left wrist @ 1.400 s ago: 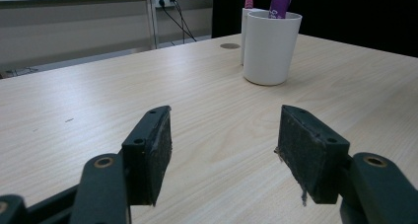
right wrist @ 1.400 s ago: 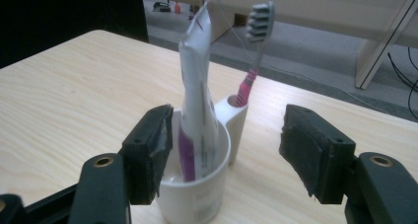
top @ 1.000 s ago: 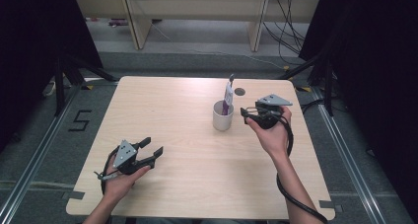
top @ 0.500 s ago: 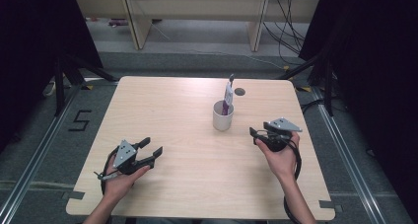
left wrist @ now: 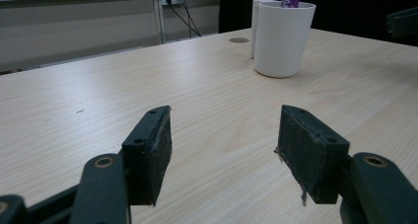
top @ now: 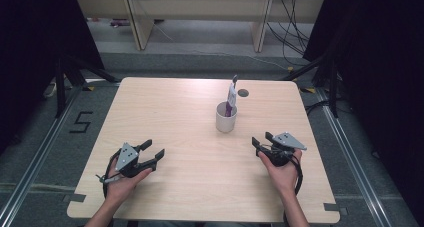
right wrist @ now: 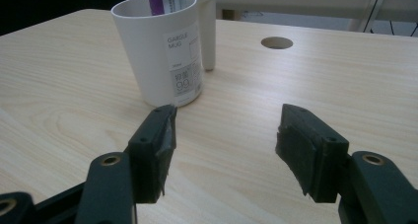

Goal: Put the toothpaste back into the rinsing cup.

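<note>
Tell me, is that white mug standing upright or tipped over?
Upright. The white mug rests on its base on the table, rim upward, and the purple tube pokes out of its top.

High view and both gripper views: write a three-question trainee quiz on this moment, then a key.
1. True or false: the white mug lies tipped on its side.
2. What stands inside the mug? A) a purple tube B) a spoon C) nothing
3. Which gripper is nearer the mug, the left gripper or the right gripper?

Key:
1. False; it stands upright on the table.
2. A.
3. The right gripper; its jaws are open with nothing between them, as are the left's.
</note>
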`<state>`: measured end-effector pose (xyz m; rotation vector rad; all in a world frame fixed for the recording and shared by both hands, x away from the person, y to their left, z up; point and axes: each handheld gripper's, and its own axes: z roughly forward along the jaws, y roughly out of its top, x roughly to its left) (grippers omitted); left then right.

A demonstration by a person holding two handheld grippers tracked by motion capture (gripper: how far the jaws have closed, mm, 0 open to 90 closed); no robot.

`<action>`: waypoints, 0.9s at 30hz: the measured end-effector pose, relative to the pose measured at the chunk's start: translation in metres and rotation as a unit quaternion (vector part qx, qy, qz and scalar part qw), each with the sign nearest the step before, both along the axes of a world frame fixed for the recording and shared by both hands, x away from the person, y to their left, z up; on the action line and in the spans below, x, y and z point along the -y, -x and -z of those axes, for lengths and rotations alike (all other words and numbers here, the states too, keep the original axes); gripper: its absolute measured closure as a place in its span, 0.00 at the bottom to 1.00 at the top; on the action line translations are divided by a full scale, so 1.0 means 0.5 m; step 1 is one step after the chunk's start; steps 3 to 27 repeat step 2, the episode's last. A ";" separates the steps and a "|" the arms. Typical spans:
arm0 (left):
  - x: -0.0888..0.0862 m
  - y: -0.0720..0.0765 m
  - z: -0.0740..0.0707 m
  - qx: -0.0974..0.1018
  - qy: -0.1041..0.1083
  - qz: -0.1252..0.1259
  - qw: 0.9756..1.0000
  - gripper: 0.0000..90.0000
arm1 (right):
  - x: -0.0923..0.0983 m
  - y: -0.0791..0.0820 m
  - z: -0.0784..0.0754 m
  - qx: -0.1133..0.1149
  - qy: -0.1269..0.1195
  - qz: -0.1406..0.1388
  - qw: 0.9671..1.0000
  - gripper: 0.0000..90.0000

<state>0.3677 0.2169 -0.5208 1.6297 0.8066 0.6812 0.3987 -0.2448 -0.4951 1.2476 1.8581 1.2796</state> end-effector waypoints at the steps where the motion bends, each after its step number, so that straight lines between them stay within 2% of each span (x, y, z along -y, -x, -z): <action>1: -0.001 0.000 0.000 0.000 0.000 -0.001 1.000 0.42 | -0.002 -0.002 0.004 0.005 -0.005 0.000 1.000 0.45; 27: -0.001 -0.001 0.001 0.000 0.001 -0.002 1.000 0.42 | -0.002 -0.002 0.005 0.007 -0.006 -0.002 1.000 0.45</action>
